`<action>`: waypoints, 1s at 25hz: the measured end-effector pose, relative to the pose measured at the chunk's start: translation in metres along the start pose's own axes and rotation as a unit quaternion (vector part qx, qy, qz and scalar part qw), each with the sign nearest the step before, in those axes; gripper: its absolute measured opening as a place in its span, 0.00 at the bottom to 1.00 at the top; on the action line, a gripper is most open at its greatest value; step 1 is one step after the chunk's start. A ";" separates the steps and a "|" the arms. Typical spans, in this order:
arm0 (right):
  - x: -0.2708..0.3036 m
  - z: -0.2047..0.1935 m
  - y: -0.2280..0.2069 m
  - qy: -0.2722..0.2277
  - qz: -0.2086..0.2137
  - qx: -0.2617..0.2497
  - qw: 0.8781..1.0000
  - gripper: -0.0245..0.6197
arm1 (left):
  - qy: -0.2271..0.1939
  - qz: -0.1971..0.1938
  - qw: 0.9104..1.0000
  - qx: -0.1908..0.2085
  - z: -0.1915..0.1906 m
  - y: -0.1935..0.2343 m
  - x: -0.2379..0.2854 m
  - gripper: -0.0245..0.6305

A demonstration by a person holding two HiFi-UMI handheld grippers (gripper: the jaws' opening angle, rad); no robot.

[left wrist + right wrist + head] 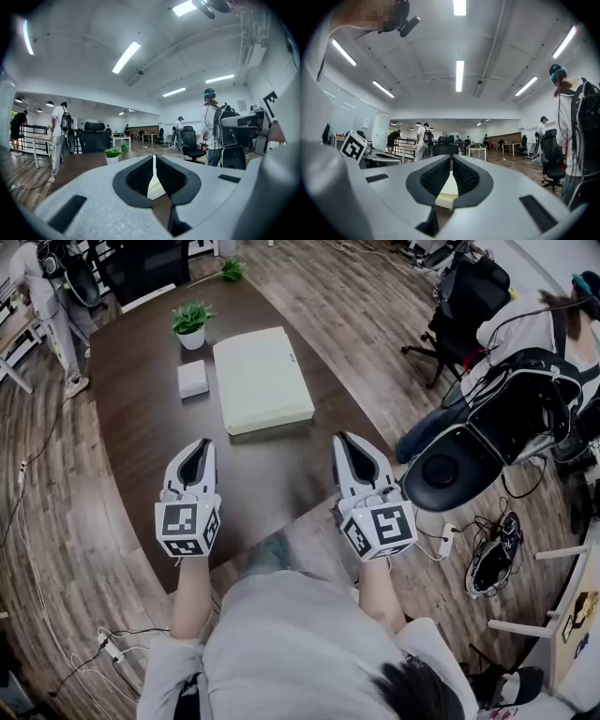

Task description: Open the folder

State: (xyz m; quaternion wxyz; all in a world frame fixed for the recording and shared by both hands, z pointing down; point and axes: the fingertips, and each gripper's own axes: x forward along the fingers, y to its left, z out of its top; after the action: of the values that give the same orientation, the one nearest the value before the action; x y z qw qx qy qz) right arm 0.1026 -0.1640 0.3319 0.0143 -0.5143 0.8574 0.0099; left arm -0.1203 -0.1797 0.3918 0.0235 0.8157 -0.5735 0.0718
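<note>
Left gripper [201, 444] and right gripper [343, 439] hover clenched and empty over the table's [141, 427] near edge. The folder [262, 379] lies closed beyond them, well apart. We'd part one gripper's jaws, then catch only the cover's edge.

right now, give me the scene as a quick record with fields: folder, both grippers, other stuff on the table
folder: pale green folder, closed, lying flat on the dark table
left gripper: left gripper, jaws together, nothing held, short of the folder's near edge
right gripper: right gripper, jaws together, nothing held, near the folder's near right corner, not touching
other items: small white box left of the folder, apart from it; potted plant beyond the box
task state: folder not yet opened
</note>
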 end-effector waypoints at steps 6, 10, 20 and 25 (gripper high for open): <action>-0.017 0.004 0.003 -0.004 -0.005 -0.003 1.000 0.07 | -0.023 -0.007 1.000 0.008 0.022 -0.017 -0.024 0.07; -0.024 0.009 0.003 -0.007 -0.007 -0.006 1.000 0.07 | -0.039 -0.008 0.999 0.016 0.036 -0.024 -0.036 0.07; -0.038 0.020 0.004 -0.019 -0.010 -0.012 1.000 0.07 | -0.071 0.000 0.997 0.043 0.064 -0.035 -0.061 0.07; -0.040 0.023 0.008 -0.025 -0.008 -0.015 1.000 0.07 | -0.082 0.006 0.996 0.036 0.067 -0.032 -0.069 0.07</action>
State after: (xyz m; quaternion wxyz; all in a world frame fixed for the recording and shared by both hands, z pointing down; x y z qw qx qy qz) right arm 0.1146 -0.1237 0.3106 0.0280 -0.5206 0.8526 0.0357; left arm -0.1070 -0.1126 0.3166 -0.0533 0.8155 -0.5757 0.0258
